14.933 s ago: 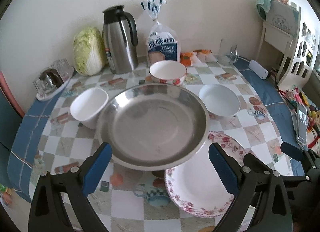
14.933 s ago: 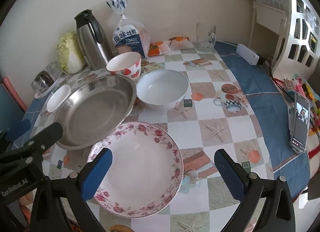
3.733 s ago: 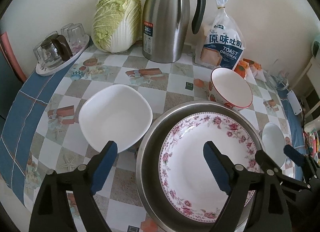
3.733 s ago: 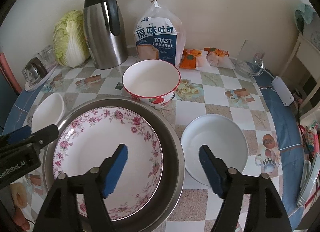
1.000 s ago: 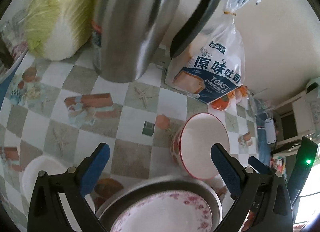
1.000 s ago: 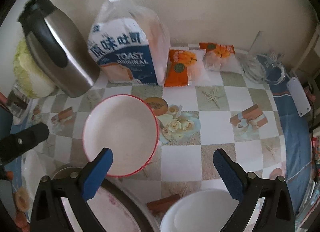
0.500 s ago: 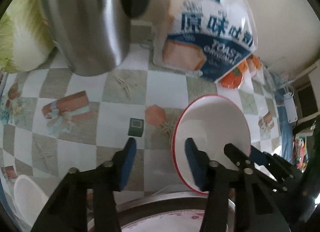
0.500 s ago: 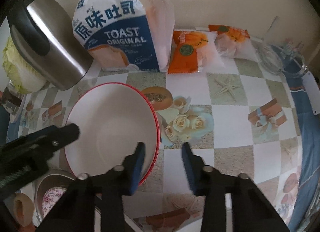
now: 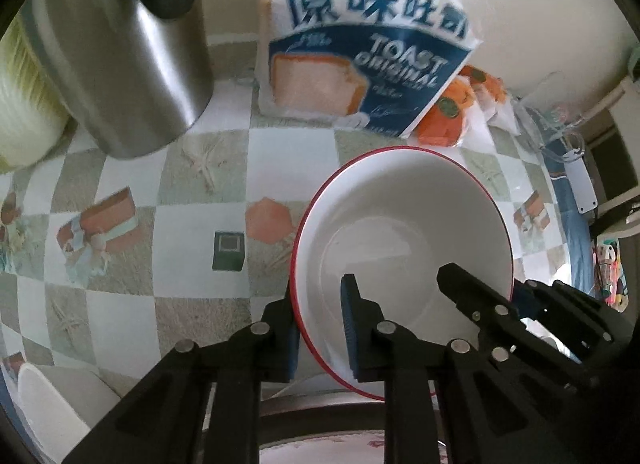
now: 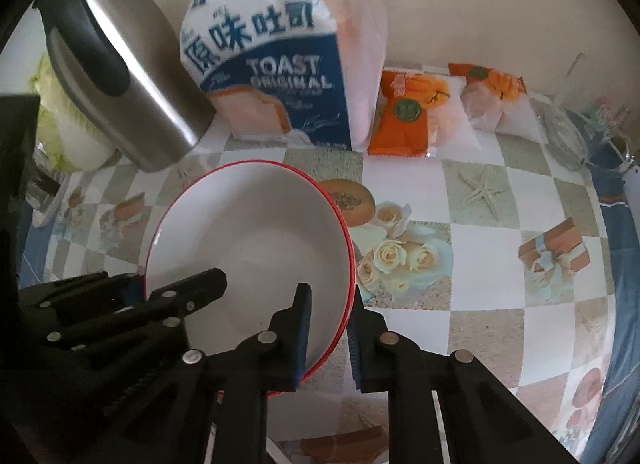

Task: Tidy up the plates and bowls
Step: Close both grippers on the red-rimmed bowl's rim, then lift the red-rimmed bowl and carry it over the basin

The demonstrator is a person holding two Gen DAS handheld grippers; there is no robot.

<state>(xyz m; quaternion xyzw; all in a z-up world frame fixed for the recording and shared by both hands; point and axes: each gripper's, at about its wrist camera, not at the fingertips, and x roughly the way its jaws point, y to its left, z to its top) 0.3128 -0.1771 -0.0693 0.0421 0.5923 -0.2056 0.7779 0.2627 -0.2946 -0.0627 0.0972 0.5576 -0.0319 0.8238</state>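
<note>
A white bowl with a red rim (image 9: 400,232) stands on the checked tablecloth in front of the toast bag. My left gripper (image 9: 320,328) has its jaws closing on the bowl's left rim, one blue pad outside the wall and one inside. The right gripper (image 10: 328,338) is closing the same way on the right side of the bowl (image 10: 248,232), with the wall between its pads. Each gripper shows in the other's view, across the bowl. Below the bowl lies the steel basin (image 9: 320,420) with the floral plate (image 9: 340,452) in it.
A steel thermos (image 9: 120,43), a toast bag (image 9: 360,43) and a cabbage (image 9: 20,83) stand close behind the bowl. Orange snack packets (image 10: 412,111) and a glass mug (image 10: 568,135) lie at the back right. A white square bowl (image 9: 48,404) sits at the lower left.
Both grippers have come down over the red-rimmed bowl. Their jaws have gone from wide apart to narrow, each around one side of its rim.
</note>
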